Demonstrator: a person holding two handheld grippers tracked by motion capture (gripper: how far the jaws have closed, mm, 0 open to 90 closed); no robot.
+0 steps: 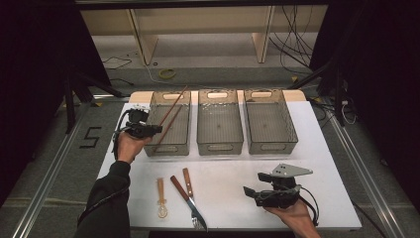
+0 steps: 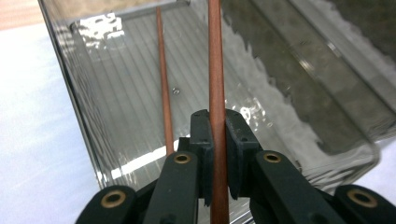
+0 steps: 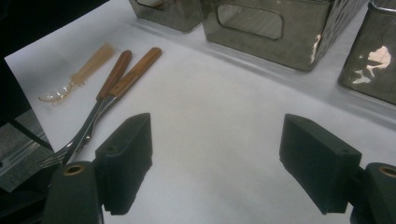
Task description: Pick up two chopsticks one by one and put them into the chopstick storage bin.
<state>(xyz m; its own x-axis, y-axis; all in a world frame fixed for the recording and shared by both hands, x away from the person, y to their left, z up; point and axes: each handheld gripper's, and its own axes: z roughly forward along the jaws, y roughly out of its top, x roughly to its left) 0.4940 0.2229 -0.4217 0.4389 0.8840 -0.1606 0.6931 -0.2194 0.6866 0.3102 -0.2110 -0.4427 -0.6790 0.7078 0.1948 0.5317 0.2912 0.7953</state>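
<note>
L gripper (image 2: pixel 217 154) clamps thin round wooden chopstick (image 2: pixel 216 70) over ribbed clear bin (image 2: pixel 116 93); R gripper (image 3: pixel 217 168) agape.

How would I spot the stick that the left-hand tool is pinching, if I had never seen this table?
On the white table stand three clear bins in a row; look at the leftmost bin. Two thin reddish-brown chopsticks slant across it. The held chopstick is the one clamped between the black pads of the left gripper; the other chopstick lies free in the bin.
</note>
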